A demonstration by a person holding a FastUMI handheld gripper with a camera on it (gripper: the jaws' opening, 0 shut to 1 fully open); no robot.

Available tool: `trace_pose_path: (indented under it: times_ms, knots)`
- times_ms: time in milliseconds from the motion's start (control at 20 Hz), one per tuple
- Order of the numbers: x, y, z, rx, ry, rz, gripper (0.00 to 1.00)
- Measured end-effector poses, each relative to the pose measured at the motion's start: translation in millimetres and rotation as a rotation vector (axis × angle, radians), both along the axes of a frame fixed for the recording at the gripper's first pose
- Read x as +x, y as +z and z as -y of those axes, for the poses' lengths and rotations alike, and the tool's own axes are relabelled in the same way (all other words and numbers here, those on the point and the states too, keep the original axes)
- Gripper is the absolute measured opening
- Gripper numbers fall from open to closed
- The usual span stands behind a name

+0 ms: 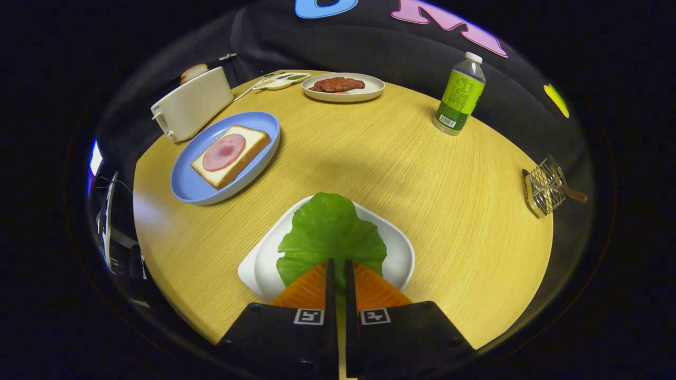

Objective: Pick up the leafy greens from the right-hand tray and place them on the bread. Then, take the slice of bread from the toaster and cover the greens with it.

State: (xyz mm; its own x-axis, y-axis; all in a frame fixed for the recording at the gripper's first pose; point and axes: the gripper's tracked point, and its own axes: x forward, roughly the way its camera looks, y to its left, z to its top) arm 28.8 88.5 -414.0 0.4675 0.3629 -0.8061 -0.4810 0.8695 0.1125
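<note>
Round wooden table (422, 174) carrying all items. White toaster (191, 104) at the far left, with 1 slice of bread (193, 72) standing in its slot. Blue plate (193, 184), just near of the toaster, bearing 1 bread slice (248, 141) topped with a round slice of ham (224, 152). White tray (400, 253), nearest the gripper, on which the leafy greens (328, 232) lie, their far edge overhanging the tray's far corner. Gripper (339, 269), its 2 fingers drawn almost together over the near edge of the greens, the leaf's stem lying in the narrow gap; whether both fingers press on it cannot be told. White plate (369, 91) at the far side, holding reddish-brown meat (338, 84). Green-labelled bottle (459, 95), upright, far right. Wire rack (546, 186) at the right edge. Small divided dish (280, 81), left of the meat plate.
</note>
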Motion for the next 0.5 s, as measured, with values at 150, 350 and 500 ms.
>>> trace_pose_path:
  times_ms: [150,350,500]
  knots:
    - [0.9,3.9,0.9,-0.010,-0.012,-0.005,0.07]
    - [1.3,35.8,0.3,0.060,-0.076,0.003,0.06]
    - [1.6,69.0,-5.4,0.079,-0.087,0.036,0.06]
